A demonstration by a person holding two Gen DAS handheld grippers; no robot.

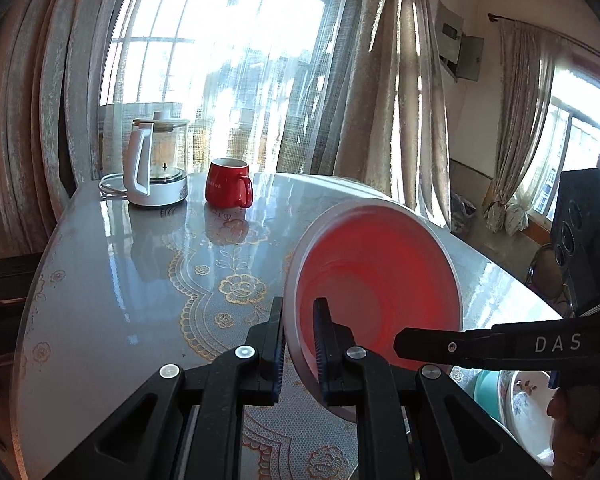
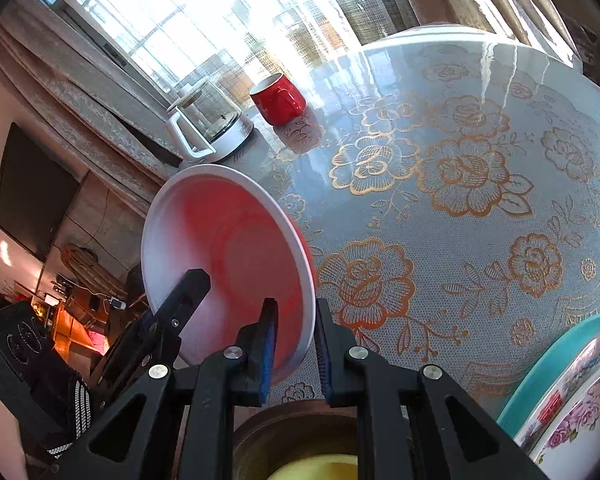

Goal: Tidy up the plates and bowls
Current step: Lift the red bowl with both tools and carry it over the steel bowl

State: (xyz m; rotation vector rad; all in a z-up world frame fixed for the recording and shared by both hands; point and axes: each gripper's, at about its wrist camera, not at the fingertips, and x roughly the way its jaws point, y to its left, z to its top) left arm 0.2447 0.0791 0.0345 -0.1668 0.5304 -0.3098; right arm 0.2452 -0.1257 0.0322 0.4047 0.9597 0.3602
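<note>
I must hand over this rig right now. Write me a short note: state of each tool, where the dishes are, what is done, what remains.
Left tool: shut on the rim of the red bowl.
Right tool: shut on the same bowl's rim, opposite side.
Bowl: tilted, lifted off the table.
Plates: stacked at the table's right edge, teal one underneath.
Done: bowl picked up.
Left: set it down with the other dishes, release both tools.

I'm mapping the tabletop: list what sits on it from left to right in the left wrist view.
Glass kettle → red mug → pink bowl, held off the table by both grippers → stacked plates at the lower right edge.
</note>
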